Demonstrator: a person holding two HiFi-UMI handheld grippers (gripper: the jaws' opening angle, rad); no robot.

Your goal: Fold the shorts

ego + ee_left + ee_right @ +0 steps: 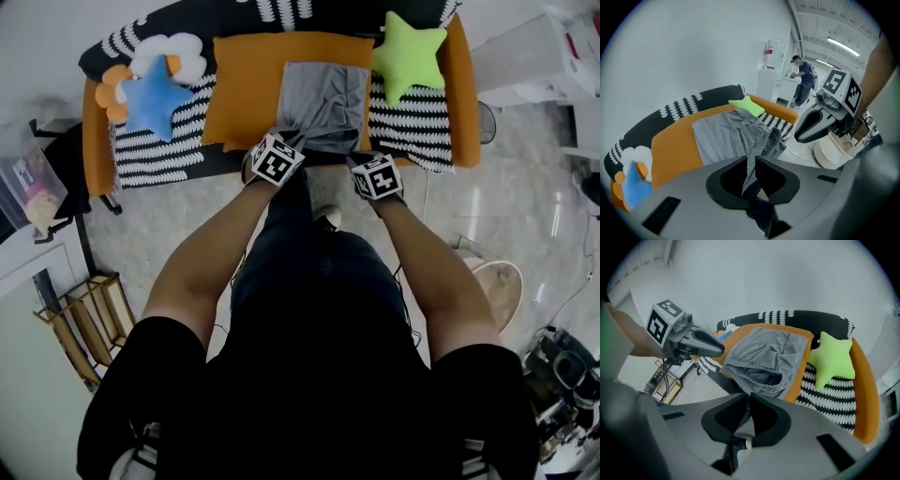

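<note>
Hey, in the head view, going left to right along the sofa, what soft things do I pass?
blue star cushion → grey shorts → green star cushion. The orange cushion under the shorts is left out, since it overlaps them.

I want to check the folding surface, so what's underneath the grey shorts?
An orange cushion lies under the grey shorts, showing beside and beyond them. The part beneath the fabric is covered.
</note>
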